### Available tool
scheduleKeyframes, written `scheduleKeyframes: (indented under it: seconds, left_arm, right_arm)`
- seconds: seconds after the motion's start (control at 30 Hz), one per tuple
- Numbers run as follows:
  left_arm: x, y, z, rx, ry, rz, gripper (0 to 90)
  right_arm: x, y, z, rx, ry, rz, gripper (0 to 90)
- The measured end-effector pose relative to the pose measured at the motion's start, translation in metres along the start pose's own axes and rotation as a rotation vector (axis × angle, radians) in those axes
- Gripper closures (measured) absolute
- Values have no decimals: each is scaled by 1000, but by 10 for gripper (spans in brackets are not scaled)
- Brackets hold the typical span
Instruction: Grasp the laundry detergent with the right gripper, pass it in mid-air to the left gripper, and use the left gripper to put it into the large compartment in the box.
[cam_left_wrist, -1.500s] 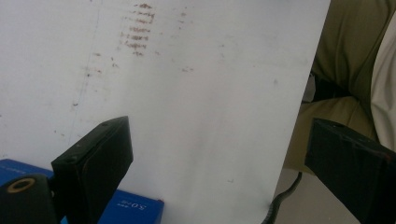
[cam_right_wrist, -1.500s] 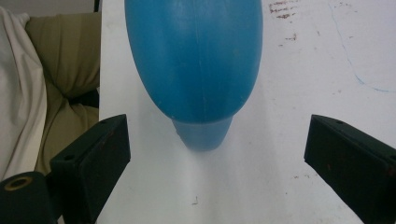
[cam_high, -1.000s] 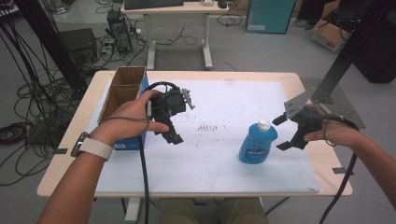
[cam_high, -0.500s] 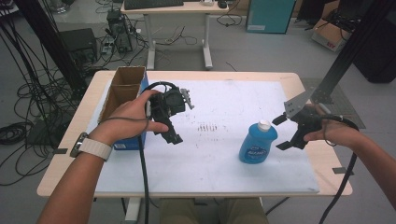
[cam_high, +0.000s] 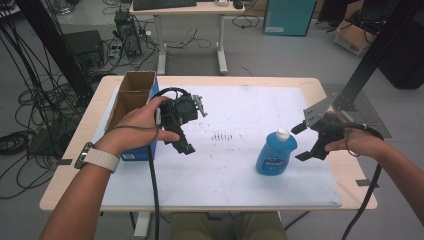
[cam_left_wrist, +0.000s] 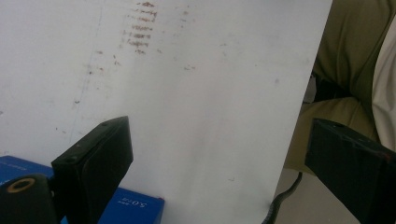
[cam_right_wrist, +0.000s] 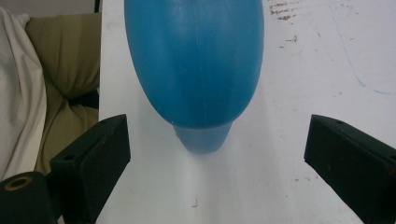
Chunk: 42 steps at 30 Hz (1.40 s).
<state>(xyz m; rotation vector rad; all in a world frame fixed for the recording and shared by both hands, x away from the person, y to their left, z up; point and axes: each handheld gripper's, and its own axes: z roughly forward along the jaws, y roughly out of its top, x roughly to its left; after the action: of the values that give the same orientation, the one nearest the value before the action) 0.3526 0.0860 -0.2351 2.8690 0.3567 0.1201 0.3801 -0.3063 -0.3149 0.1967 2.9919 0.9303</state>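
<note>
The right gripper (cam_high: 306, 142) hangs spread wide beside the blue plastic dish-soap bottle (cam_high: 276, 152) near the table's (cam_high: 330, 85) right edge, apparently approaching; next it must straddle and clamp it. The left gripper (cam_high: 192, 125) hovers wide apart, empty.

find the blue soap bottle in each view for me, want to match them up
High view: blue bottle stands right of centre on the white mat, just left of the open right gripper.
Left gripper view: not in it.
Right gripper view: the bottle fills the upper middle, cap toward the camera, between the open jaws.
Shared landmark: brown smudges on the mat.
</note>
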Motion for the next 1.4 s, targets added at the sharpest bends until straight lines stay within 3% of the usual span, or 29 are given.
scheduleKeyframes:
  seconds: [1.4]
  left_arm:
    - [1,-1,0,3,2,-1,81]
  right_arm:
    - [0,0,1,2,-2,-2,68]
